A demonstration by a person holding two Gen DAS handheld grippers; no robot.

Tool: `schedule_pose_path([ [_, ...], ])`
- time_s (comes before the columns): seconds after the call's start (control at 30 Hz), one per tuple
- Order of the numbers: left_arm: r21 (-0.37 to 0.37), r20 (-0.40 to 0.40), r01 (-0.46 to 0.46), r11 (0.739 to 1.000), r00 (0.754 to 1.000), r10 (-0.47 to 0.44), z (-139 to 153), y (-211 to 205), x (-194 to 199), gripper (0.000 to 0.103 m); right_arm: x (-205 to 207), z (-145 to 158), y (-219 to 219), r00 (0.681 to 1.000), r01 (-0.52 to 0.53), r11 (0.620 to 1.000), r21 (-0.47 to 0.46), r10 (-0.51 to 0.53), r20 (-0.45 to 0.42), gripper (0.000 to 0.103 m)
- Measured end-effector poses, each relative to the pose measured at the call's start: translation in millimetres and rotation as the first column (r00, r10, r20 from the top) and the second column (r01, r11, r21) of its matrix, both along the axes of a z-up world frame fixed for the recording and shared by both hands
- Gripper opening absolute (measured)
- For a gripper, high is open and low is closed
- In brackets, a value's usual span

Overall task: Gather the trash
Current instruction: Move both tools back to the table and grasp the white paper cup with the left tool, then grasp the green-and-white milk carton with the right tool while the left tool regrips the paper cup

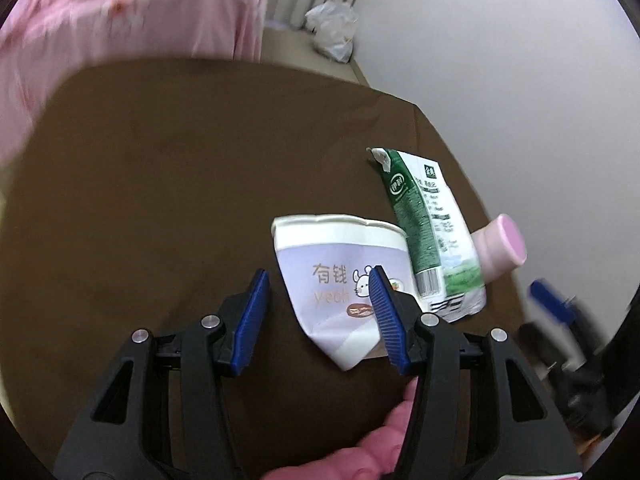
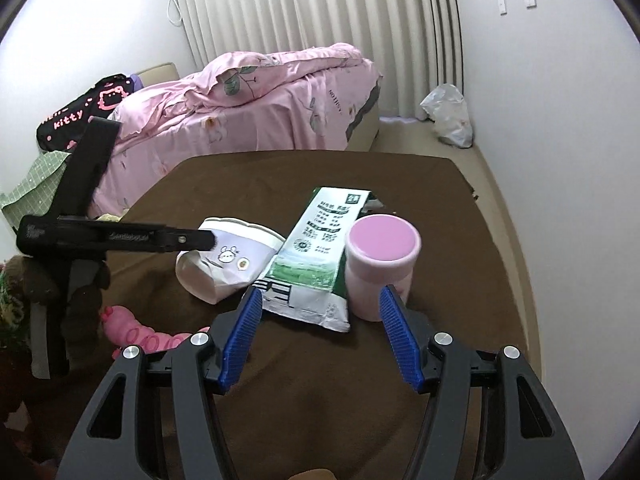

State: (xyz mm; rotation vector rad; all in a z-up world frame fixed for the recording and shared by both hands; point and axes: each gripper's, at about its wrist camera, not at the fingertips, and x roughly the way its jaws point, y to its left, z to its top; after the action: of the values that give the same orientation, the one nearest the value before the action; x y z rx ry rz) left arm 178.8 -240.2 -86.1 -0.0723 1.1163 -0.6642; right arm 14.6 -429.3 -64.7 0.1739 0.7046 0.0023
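A crushed paper cup (image 1: 340, 264) (image 2: 228, 260) with a lilac label lies on its side on the brown-covered table (image 1: 160, 200) (image 2: 440, 200). Beside it lies a flattened green-and-white carton (image 1: 428, 232) (image 2: 320, 248), and a pink plastic bottle (image 1: 500, 248) (image 2: 380, 260) stands against the carton's far side. My left gripper (image 1: 319, 276) (image 2: 200, 238) hangs open over the cup, whose lower part shows between the blue pads without being squeezed. My right gripper (image 2: 320, 293) stands wide open just short of the carton and bottle, holding nothing; it appears blurred (image 1: 548, 300) in the left wrist view.
A bed with pink bedding (image 2: 260, 100) stands beyond the table. A white plastic bag (image 2: 448, 116) (image 1: 332, 32) sits on the floor by the curtain and wall. A pink toy (image 2: 140, 332) lies at the table's left edge, next to dark plush items.
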Motion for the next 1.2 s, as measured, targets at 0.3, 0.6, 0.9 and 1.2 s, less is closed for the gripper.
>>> schedule_pose_path([
  [0.3,0.004,0.088,-0.060,0.998,0.994,0.060,13,33,-17,0.016,38,16,40,0.998,-0.057,0.991,-0.117,0.061,0.026,0.058],
  [0.6,-0.021,0.149,-0.258,0.966,0.955,0.258,21,121,-9,0.031,125,-3,57,0.987,-0.097,0.960,-0.261,0.059,-0.152,0.030],
  [0.9,-0.064,0.189,-0.258,0.964,0.945,0.266,23,139,-18,0.040,154,-23,59,0.968,-0.048,0.940,-0.338,-0.039,-0.247,0.030],
  [1.2,-0.099,0.162,-0.268,0.958,0.946,0.281,21,148,-16,0.041,122,-5,96,0.944,-0.255,0.963,-0.088,0.229,-0.237,0.029],
])
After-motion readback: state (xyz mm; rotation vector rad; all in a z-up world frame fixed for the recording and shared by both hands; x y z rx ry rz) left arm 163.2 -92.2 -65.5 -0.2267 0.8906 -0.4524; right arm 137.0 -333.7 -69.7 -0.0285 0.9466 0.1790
